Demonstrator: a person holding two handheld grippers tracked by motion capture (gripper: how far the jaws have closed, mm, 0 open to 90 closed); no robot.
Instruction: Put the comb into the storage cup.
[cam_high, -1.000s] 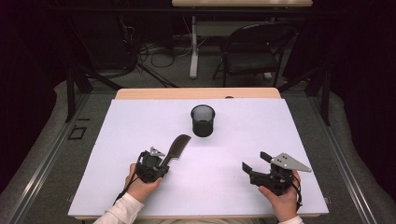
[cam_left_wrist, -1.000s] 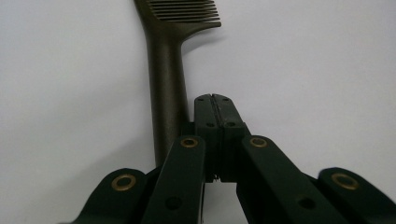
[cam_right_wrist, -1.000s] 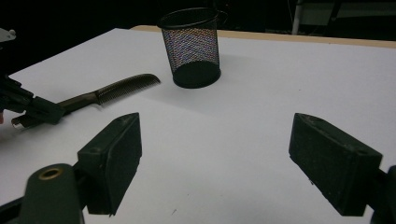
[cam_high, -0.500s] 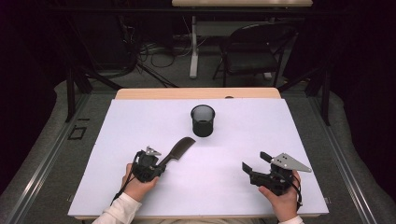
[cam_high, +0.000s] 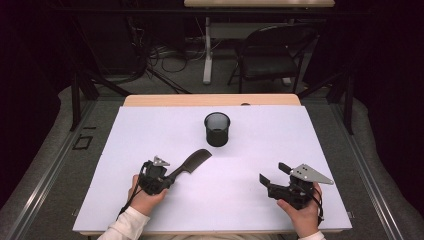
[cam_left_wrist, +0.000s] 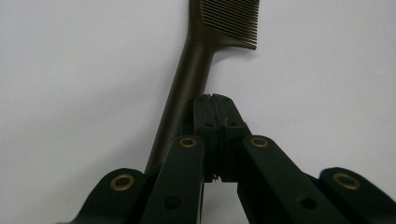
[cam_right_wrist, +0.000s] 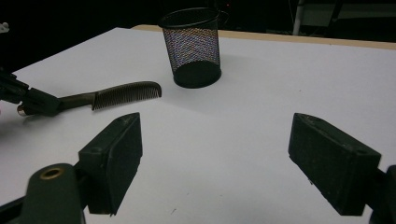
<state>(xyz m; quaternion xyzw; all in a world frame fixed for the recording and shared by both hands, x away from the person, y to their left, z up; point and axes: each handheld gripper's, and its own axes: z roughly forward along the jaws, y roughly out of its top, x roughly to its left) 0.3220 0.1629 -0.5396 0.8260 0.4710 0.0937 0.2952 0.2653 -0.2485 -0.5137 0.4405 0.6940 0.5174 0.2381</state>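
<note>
One dark brown plastic comb with a long handle and fine teeth lies in the near left part of the white-topped desk, its toothed head pointing toward the desk's middle and far edge. In the left gripper view the handle runs past the left side of the closed pads, partly under the gripper's linkage. The left gripper has its jaws pressed together; in the high view and the right gripper view the comb's handle end meets the gripper's tip and looks held there, though how the pads bear on it cannot be told exactly.

One black wire-mesh pen cup stands upright just beyond the desk's centre, toward the far edge, apart from the comb's head with bare white surface between them. In the right gripper view the cup stands behind and to the right of the comb.

The right gripper, held in the person's right hand near the near right corner, has its two jaws spread wide with nothing between them.

There are two grippers, one comb and one cup. Beyond the far edge stand one dark folding chair and one table leg, with cables on the floor.
</note>
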